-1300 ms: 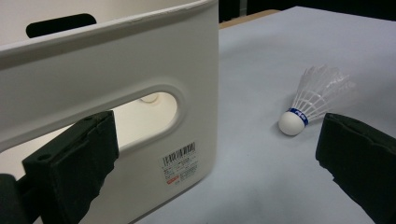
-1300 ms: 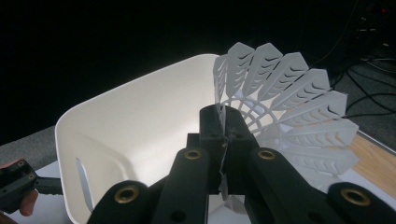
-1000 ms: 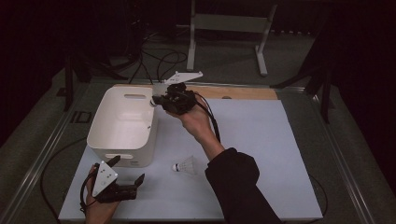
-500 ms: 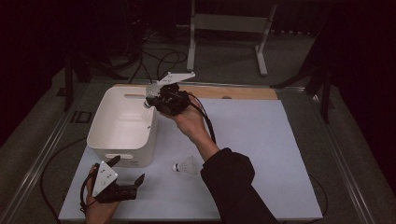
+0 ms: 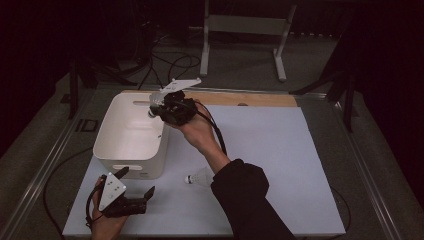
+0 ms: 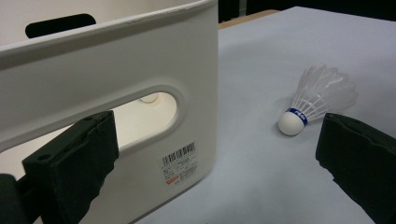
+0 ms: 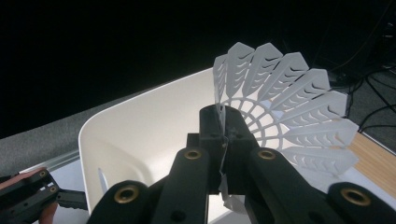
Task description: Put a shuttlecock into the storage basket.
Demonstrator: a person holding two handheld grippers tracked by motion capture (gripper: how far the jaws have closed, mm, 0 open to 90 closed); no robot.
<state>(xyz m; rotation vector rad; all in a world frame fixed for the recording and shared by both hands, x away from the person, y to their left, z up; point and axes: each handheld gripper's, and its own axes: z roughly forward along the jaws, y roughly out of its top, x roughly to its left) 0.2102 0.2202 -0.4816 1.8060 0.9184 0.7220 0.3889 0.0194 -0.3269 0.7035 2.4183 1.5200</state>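
Right gripper (image 7: 223, 133) is clamped tight on the skirt edge of a white plastic-feathered shuttlecock (image 7: 289, 116), held above the right rim of the white rectangular plastic bin (image 5: 131, 134), cork end toward the bin's interior. A second white shuttlecock with a blue band (image 6: 314, 100) lies on its side on the pale table sheet (image 5: 280, 160), just beside the bin's near right corner. Left gripper (image 5: 137, 197) rests on the sheet in front of the bin's near wall, jaws spread wide with nothing between them, facing the wall's handle slot and the lying shuttlecock.
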